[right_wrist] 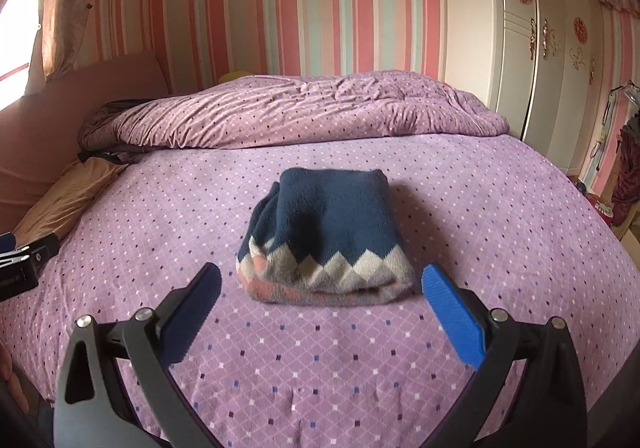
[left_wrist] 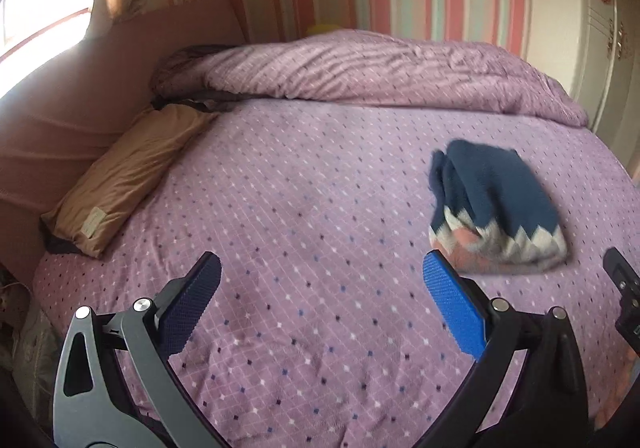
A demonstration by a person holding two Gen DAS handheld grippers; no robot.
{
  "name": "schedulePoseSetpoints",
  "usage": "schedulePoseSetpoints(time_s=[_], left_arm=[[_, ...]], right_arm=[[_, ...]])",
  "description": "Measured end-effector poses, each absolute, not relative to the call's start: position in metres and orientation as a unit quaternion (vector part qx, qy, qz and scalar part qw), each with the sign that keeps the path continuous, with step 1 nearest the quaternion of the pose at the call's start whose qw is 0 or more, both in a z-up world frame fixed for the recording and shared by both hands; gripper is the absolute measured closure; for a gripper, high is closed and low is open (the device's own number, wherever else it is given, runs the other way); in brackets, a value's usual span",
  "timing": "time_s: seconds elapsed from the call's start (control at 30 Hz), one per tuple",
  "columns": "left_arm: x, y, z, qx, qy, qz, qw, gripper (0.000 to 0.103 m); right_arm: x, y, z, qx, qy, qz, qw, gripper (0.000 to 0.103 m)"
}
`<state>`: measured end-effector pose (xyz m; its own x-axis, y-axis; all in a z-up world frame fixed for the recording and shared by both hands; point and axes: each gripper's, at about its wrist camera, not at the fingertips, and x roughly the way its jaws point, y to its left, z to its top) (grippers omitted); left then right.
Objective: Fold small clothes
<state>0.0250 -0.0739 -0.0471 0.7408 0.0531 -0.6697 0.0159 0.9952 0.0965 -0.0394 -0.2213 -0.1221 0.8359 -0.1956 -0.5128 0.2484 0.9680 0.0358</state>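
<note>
A small knitted garment (right_wrist: 326, 238), dark blue with a grey, white and pink zigzag band, lies folded into a compact bundle on the purple dotted bedspread (right_wrist: 320, 360). My right gripper (right_wrist: 322, 280) is open and empty, just in front of the bundle, its fingers to either side of the near edge. In the left wrist view the same garment (left_wrist: 498, 204) lies to the right. My left gripper (left_wrist: 322, 272) is open and empty over bare bedspread (left_wrist: 300, 208), to the left of the garment. Part of the right gripper's body shows at that view's right edge.
A rolled purple duvet (right_wrist: 296, 112) lies across the far side of the bed. A tan pillow (left_wrist: 128, 172) rests at the left by the pink headboard (left_wrist: 60, 120). A white wardrobe (right_wrist: 540, 48) stands at the right; a striped wall is behind.
</note>
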Motion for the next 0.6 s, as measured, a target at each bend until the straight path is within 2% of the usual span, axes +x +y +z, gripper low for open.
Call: schedulePoseSetpoints(time_s=[0.17, 0.37, 0.6], left_arm=[[0.008, -0.083, -0.049, 0.072, 0.359, -0.021, 0.930, 0.003], [-0.003, -0.079, -0.050, 0.033, 0.366, -0.049, 0.929, 0.003], [-0.014, -0.086, -0.050, 0.041, 0.344, -0.053, 0.937, 0.003]], right_arm=[[-0.057, -0.215, -0.121, 0.035, 0.258, -0.126, 0.957, 0.002], [-0.071, -0.211, -0.122, 0.036, 0.257, -0.123, 0.958, 0.002], [-0.079, -0.209, -0.122, 0.024, 0.250, -0.125, 0.960, 0.002]])
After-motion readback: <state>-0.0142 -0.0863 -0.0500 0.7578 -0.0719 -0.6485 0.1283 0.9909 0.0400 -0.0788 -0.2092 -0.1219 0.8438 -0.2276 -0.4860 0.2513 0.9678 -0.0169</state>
